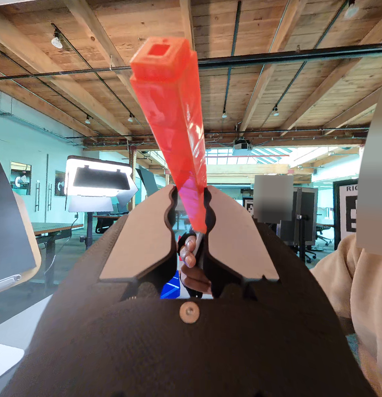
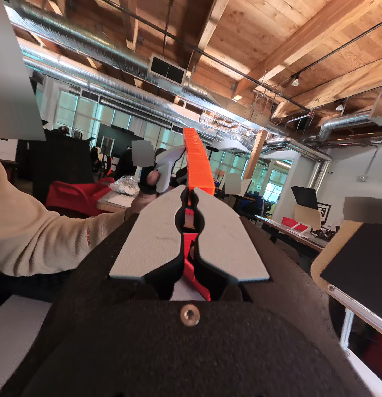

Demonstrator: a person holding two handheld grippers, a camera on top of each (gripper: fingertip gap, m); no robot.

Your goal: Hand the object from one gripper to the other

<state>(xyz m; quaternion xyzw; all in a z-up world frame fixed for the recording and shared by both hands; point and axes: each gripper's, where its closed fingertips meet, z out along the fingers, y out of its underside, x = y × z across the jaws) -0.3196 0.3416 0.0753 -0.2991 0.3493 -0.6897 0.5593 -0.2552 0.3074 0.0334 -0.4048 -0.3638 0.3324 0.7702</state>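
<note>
A long orange square bar (image 1: 170, 120) points up toward the wooden ceiling. My left gripper (image 1: 190, 189) is shut on its lower part, one finger on each side. In the right wrist view the bar (image 2: 197, 163) rises just beyond my right gripper (image 2: 190, 192), whose jaws are nearly closed with the bar's near end pinched between the tips. A white finger of the left gripper (image 2: 170, 158) rests against the bar's left side, higher up. Through the left gripper's gap I see a hand (image 1: 189, 255) and a grey piece of the right gripper (image 1: 198, 242) below the bar's end.
A person's beige sleeve (image 2: 41, 232) reaches in from the left. A red bin (image 2: 78, 197) and a table with a plastic bag (image 2: 123, 184) stand behind. A black board with a tan rim (image 2: 355, 268) is close on the right. A lit light panel (image 1: 99, 178) stands on the left. The left gripper's tips are roughly 9 centimeters from the right gripper's.
</note>
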